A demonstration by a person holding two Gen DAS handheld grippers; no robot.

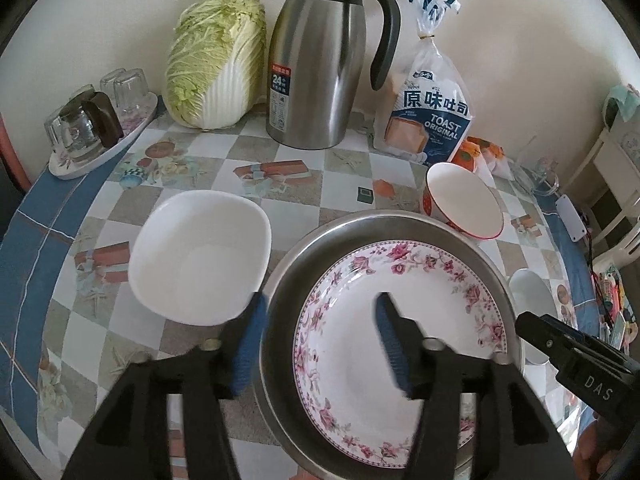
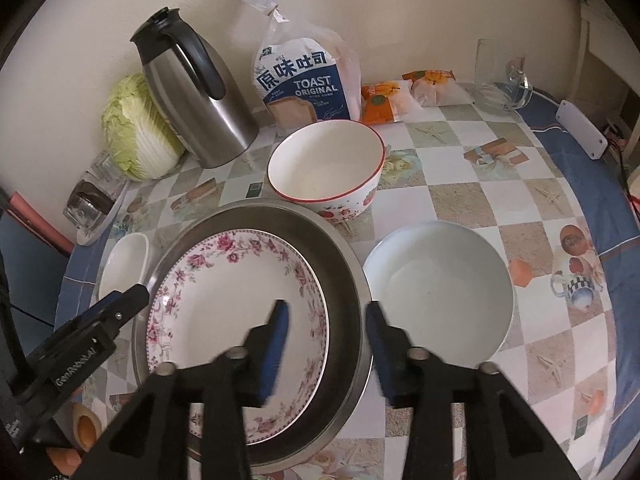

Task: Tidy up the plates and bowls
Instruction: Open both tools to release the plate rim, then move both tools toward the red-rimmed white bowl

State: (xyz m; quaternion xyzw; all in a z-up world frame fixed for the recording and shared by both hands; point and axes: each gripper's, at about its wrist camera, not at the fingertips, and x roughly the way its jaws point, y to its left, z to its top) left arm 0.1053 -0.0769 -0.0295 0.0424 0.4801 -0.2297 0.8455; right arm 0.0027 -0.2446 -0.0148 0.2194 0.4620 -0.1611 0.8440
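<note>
Left gripper: jaws apart and holding nothing; one pad hangs outside the basin's left rim, the other over the floral plate, so the rim sits between them without contact that I can see.
Right gripper: jaws parted more narrowly, also empty; it straddles the basin's right rim the same way, one finger above the plate and one outside the wall.
Table: round, covered in a checked cloth with a blue border; all the crockery sits on it.
Steel basin: the largest vessel, in the middle between the two grippers and directly below both.
Floral plate: lies flat inside the basin, apparently already nested.
Pale round bowl: loose on the cloth just right of the basin, right beside the right gripper's outer finger; by my reading this hand is much the nearer.
White square bowl: loose just left of the basin, ahead and to the left of the left gripper; that hand is the nearer.
Red-rimmed bowl: behind the basin, touching or nearly touching its far rim, farther from both hands.
Key relation: each loose side bowl lies outward from its own gripper; being round or near-square, neither has a long axis, so I judge a rim pinch from any side would serve.
Background: a steel jug, a cabbage and a bread bag stand along the wall, clear of the work.
</note>
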